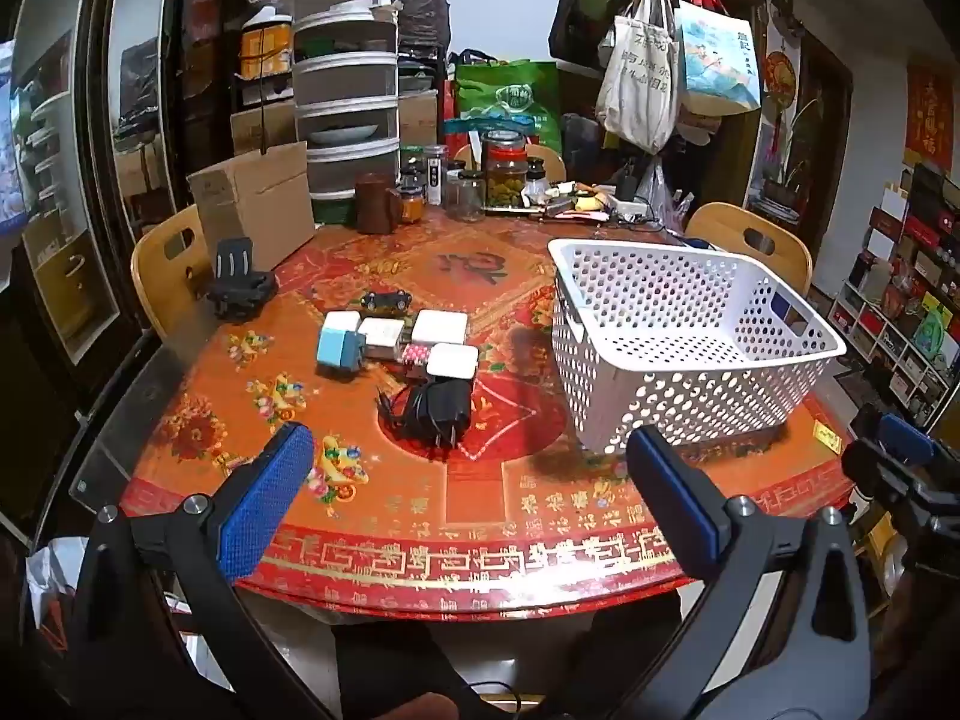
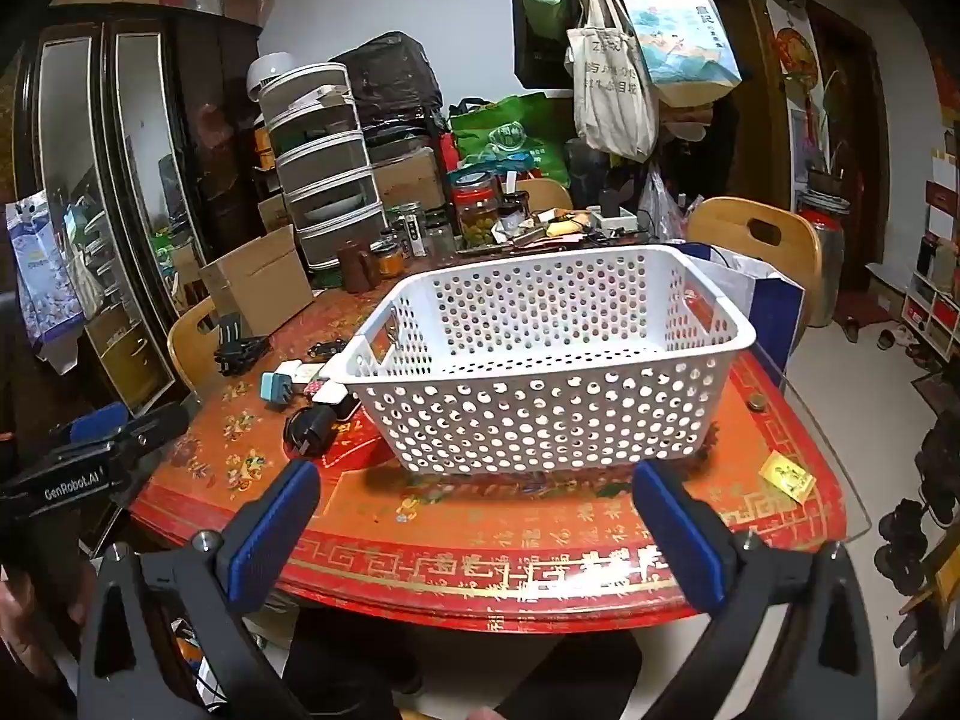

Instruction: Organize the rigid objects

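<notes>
A white perforated basket (image 1: 780, 354) stands on the red patterned table (image 1: 480, 546); it shows empty in the right wrist view (image 2: 540, 414). Left of it lies a cluster of chargers: a light blue plug (image 1: 339, 347), white adapters (image 1: 441, 327), a black adapter with cord (image 1: 435, 405) and a small black toy car (image 1: 385, 300). The blue plug (image 2: 276, 387) and black adapter (image 2: 312, 426) also show beside the basket. My left gripper (image 1: 468, 450) is open and empty, short of the black adapter. My right gripper (image 2: 477, 483) is open and empty before the basket's near wall.
A black phone stand (image 1: 237, 288) and a cardboard box (image 1: 255, 204) sit at the table's left. Jars and clutter (image 1: 504, 177) line the far edge. Wooden chairs (image 1: 750, 240) stand around. A yellow card (image 2: 786, 474) and a coin (image 2: 757, 402) lie right of the basket.
</notes>
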Motion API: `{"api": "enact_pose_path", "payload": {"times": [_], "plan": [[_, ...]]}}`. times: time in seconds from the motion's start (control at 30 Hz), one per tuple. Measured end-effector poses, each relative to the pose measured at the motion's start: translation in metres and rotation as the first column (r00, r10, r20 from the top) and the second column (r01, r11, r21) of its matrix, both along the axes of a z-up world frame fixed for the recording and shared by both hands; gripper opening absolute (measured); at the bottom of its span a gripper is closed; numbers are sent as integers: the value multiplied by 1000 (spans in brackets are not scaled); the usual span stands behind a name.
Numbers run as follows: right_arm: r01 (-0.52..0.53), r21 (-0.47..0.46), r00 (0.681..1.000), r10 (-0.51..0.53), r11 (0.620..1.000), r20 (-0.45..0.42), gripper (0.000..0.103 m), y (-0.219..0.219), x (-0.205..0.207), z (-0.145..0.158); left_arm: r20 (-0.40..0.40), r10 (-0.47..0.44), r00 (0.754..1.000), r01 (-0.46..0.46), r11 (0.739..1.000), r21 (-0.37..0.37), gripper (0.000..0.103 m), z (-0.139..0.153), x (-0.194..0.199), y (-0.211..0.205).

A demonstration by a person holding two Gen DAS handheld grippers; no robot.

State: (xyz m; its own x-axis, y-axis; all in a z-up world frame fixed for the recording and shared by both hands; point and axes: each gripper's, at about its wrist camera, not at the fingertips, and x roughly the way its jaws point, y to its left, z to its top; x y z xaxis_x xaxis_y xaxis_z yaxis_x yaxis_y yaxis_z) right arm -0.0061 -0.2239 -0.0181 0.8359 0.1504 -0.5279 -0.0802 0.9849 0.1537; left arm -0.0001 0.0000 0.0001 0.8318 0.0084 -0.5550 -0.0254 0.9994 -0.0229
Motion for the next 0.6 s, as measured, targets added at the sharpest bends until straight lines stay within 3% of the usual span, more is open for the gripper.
{"api": "enact_pose_path", "payload": {"times": [0.17,0.37,0.6], "plan": [[1,-10,1000,-1,1000,-8,103,-1,0,0,-19,18,1000,-17,1000,21,103,2,8,-6],[-8,-14,1000,8,1000,0,103,14,1,1,-13,11,1000,-11,999,-44,103,-1,14,14],[-17,-1,1000,17,1000,14,103,8,-1,4,9,9,1000,-9,1000,-5,103,8,8,3]]}}
